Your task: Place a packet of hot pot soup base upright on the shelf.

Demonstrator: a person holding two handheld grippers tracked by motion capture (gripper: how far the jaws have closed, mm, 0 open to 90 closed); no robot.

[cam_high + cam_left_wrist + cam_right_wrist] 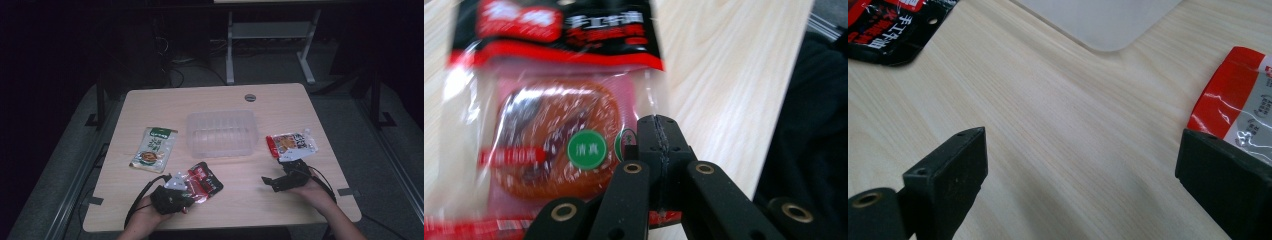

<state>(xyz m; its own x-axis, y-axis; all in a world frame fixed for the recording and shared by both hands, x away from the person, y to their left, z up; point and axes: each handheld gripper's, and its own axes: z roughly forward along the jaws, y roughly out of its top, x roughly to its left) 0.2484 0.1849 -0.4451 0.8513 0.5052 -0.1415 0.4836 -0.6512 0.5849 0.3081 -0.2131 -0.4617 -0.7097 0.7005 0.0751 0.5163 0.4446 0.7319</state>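
Your left claw (658, 131) was pinched tight on the lower edge of the red-and-black packet (204, 181), which sat just in front of the clear tub (220, 133), to its left, with its far end over the surface (240, 200). Your right claw (1080, 165) gaped wide with nothing between its jaws, resting in front of the tub's right corner, just short of the red-and-white packet (291, 144). The step looked like carrying the gripped packet to the tub. Next you needed to lift it clear of the near wall, then let go inside.
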